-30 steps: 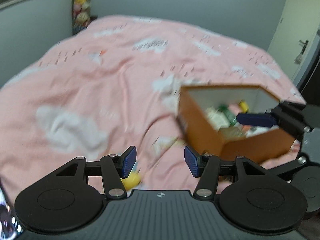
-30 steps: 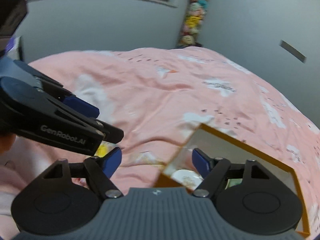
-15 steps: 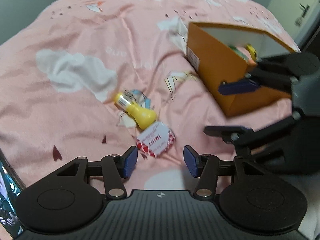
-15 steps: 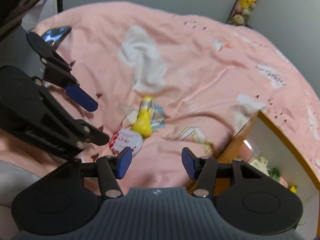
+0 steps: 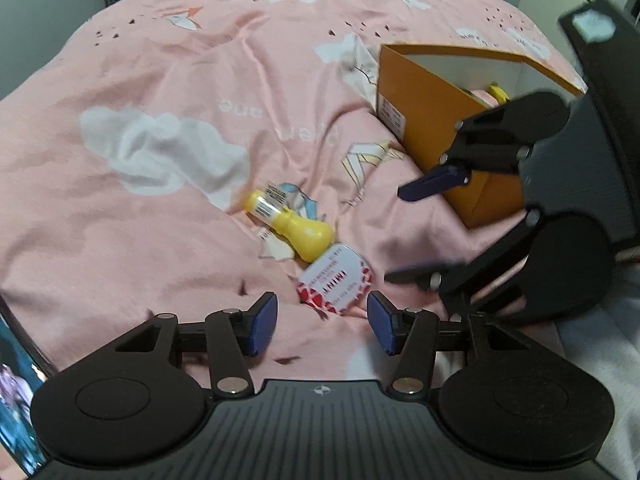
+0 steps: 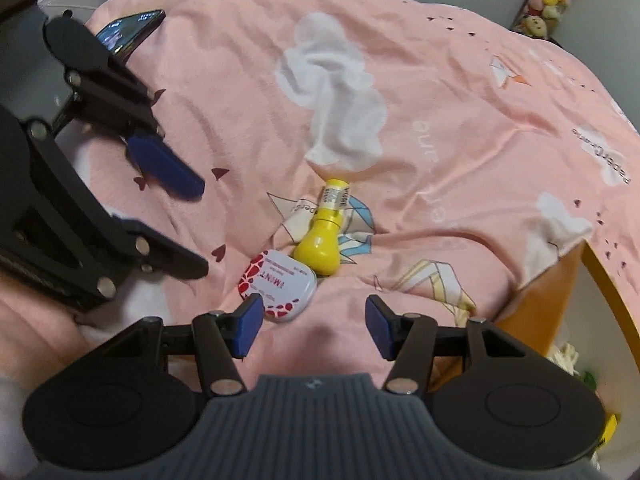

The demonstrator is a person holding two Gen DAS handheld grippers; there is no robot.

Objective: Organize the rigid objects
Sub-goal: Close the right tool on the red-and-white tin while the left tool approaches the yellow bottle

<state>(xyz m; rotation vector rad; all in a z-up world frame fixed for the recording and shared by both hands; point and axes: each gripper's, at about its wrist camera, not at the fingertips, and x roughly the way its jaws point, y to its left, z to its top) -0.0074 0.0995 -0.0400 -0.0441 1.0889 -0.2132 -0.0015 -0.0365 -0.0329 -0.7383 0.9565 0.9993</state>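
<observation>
Closer now: "MINT" tin, "PaperCrane" duvet, barcoded yellow bottle.

Glossy yellow plastic bottle, soft cloth bedspread

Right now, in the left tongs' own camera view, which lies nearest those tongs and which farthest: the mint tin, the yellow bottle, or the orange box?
From the left tongs:
1. Mint tin, just ahead of the pads.
2. Yellow bottle, behind the tin, lying on its side.
3. Orange box, farthest, up to the right.
</observation>
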